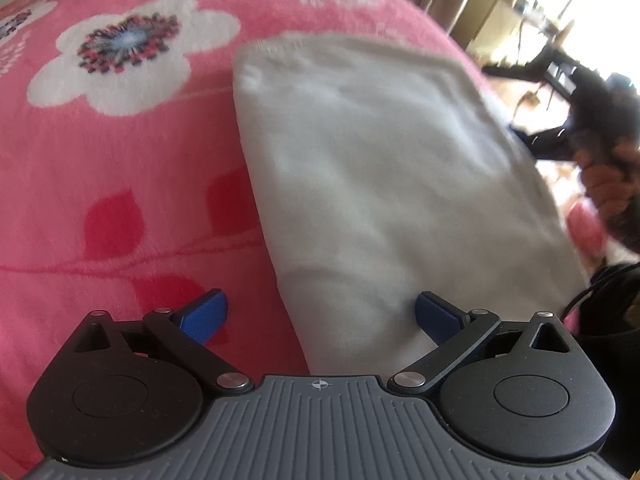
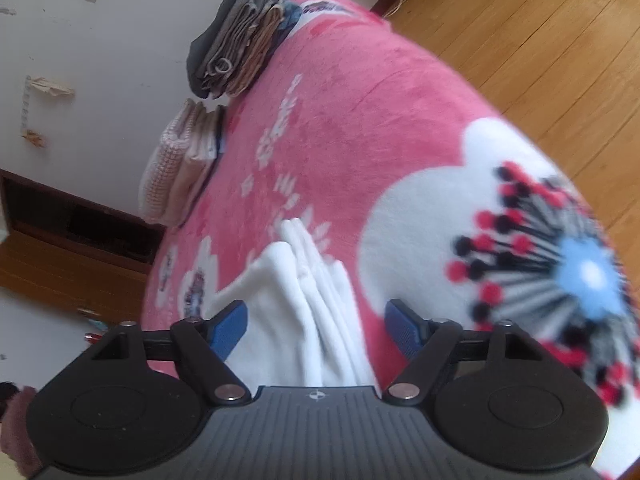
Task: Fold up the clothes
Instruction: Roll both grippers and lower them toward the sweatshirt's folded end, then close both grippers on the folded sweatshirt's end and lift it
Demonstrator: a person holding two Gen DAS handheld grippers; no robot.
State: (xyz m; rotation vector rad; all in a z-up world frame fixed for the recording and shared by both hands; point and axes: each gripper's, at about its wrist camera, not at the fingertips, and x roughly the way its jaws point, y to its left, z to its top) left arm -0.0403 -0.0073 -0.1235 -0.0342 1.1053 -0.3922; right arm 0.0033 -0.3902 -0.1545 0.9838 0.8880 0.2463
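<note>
The white garment (image 1: 384, 184) lies folded on the pink blanket (image 1: 120, 200), beside its big white flower (image 1: 132, 52). The left gripper (image 1: 320, 316) hangs over the garment's near edge, jaws apart, nothing pinched. The right gripper (image 2: 316, 328) straddles the garment's layered edge, jaws wide, pads clear of the cloth. Two stacks of folded clothes (image 2: 236, 36) sit at the blanket's far edge.

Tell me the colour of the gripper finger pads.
Blue, on black linkages; the left gripper's finger pads show best in the left wrist view.
</note>
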